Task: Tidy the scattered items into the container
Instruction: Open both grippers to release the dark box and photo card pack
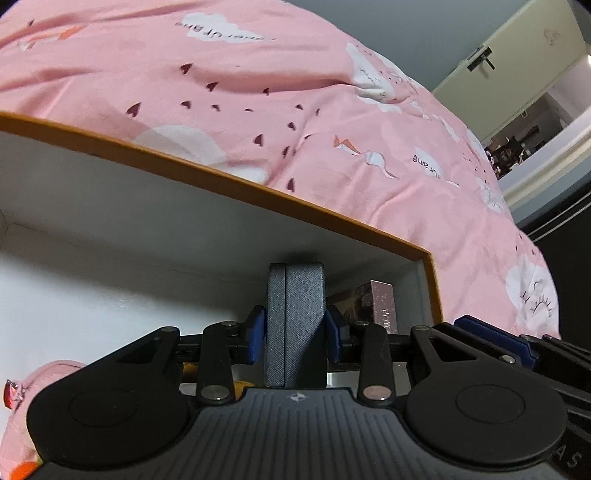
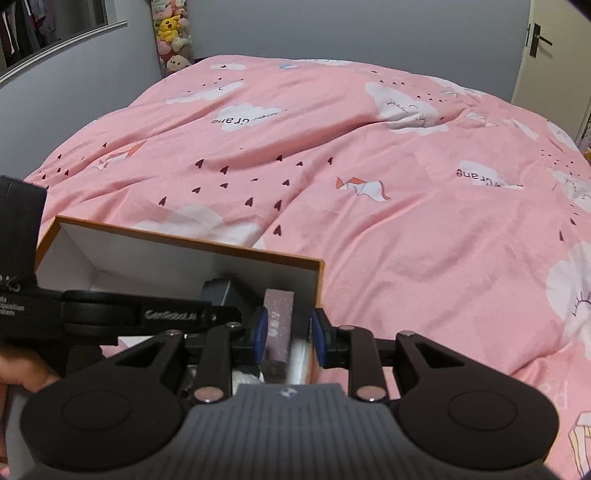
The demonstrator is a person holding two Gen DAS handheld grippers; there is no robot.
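Observation:
A white cardboard box with an orange rim [image 1: 221,177] sits on the bed as the container. My left gripper [image 1: 295,326] is inside it, shut on a dark grey textured case [image 1: 295,295] that stands upright between the blue pads. To its right a glittery pink-brown carton [image 1: 380,299] leans in the box's corner. In the right wrist view my right gripper [image 2: 290,328] hovers over that corner of the box [image 2: 184,240]. The pink carton [image 2: 279,325] lies between its jaws, close to the left pad, with a gap to the right pad. The grey case [image 2: 218,291] shows behind it.
A pink duvet [image 2: 369,184] with clouds and hearts covers the bed all around the box. A pink zipped pouch [image 1: 37,376] lies at the lower left. Whitish items [image 2: 243,376] lie on the box floor. A hand [image 2: 22,373] holds the left tool. Plush toys [image 2: 171,33] stand at the back wall.

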